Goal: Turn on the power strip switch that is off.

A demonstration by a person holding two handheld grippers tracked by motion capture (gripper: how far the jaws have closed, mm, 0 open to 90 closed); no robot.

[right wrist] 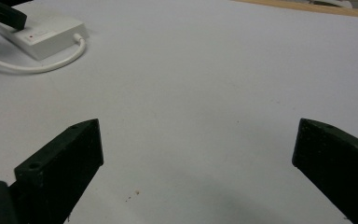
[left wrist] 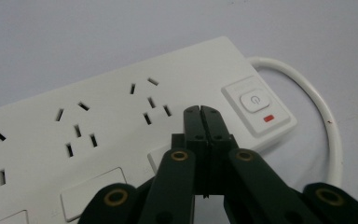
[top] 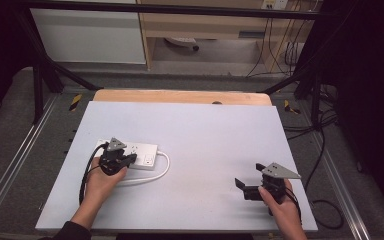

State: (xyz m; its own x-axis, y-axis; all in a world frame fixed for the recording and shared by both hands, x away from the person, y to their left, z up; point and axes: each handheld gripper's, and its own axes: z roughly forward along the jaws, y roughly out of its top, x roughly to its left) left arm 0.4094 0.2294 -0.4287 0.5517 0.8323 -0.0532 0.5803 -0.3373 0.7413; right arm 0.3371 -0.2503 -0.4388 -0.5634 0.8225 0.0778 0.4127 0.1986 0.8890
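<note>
White power strip (left wrist: 121, 121), red light (left wrist: 268, 118)

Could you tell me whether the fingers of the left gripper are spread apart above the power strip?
No, the left gripper has its fingers pressed together, nothing between them, over the white power strip.

The right tongs (right wrist: 198, 163) are standing wide apart over the pale counter (right wrist: 205, 84). A white power strip (right wrist: 42, 33) is lying far left, its cable (right wrist: 42, 65) curving beside it.

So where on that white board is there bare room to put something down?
The widest bare stretch of the white board runs between the power strip and the right gripper, and back to the far edge. The near-left is crowded: strip, its looping cable and the left gripper.
</note>
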